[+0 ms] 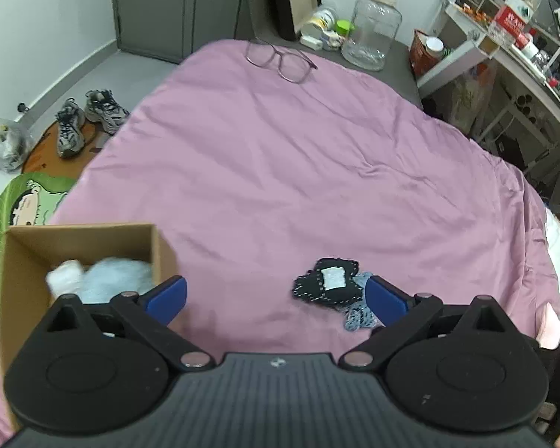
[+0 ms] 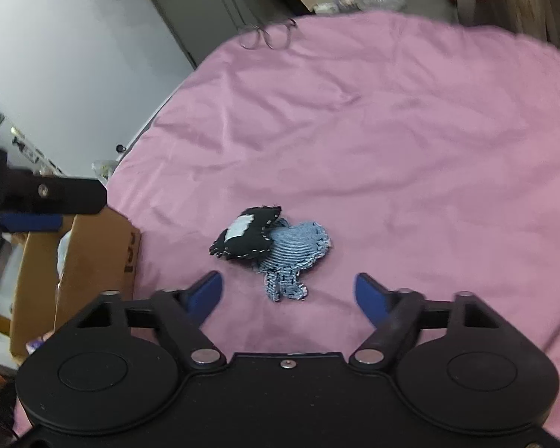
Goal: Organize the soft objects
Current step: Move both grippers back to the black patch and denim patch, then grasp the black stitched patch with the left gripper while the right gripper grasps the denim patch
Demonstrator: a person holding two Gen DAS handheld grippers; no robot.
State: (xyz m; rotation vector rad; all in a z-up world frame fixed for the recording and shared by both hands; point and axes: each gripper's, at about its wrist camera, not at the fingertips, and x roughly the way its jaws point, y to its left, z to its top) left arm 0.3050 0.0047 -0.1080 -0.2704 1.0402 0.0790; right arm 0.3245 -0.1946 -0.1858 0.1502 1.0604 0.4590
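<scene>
Surface: a bed under a creased pink sheet (image 1: pixel 280 171), bare over most of its width.
Room: grey wardrobe (image 1: pixel 175 7) at the far wall, cluttered shelves (image 1: pixel 504 37) on the right, sneakers (image 1: pixel 89 119) on the floor at left.
Far edge: eyeglasses (image 1: pixel 280 61) on the sheet; a glass jar (image 1: pixel 371 26) beyond them.
Soft objects: black stitched toy (image 2: pixel 248 233) overlapping a denim toy (image 2: pixel 298 252).
Cardboard box (image 1: pixel 56 261): at the left edge, holding pale soft items (image 1: pixel 104 280).
Left gripper (image 1: pixel 276 300): jaws apart, empty.
Right gripper (image 2: pixel 289 293): jaws apart, just short of the toys.
</scene>
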